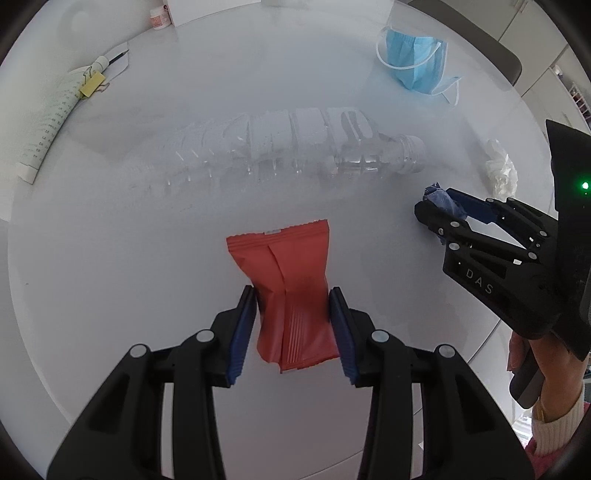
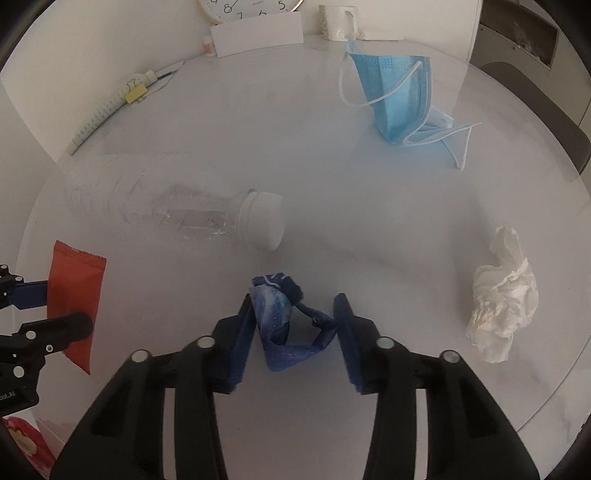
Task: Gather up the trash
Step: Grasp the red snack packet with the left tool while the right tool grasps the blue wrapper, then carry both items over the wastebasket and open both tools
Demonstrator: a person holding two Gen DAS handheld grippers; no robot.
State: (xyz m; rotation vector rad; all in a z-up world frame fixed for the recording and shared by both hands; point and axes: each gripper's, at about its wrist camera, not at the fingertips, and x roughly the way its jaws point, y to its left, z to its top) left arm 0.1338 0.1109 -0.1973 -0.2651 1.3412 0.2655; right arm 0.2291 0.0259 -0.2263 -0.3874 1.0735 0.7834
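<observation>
On a round white table (image 1: pixel 110 258), my left gripper (image 1: pixel 291 306) is shut on a red snack wrapper (image 1: pixel 288 280), its blue pads pressing both sides; the wrapper also shows in the right wrist view (image 2: pixel 74 295). My right gripper (image 2: pixel 293 306) is shut on a crumpled dark blue wrapper (image 2: pixel 280 325), which also shows in the left wrist view (image 1: pixel 441 199). A clear plastic bottle (image 1: pixel 266 155) with a white cap (image 2: pixel 262 221) lies on its side. A blue face mask (image 2: pixel 399 99) lies at the far right. A crumpled white tissue (image 2: pixel 502 302) lies right of my right gripper.
A clipped notepad with a yellow binder clip (image 1: pixel 92 83) lies at the table's far left edge. A white card (image 2: pixel 258 33), a small jar (image 2: pixel 208 46), a clock (image 2: pixel 251 7) and a mug (image 2: pixel 338 22) stand at the back. A grey chair back (image 2: pixel 535 96) is beyond the right edge.
</observation>
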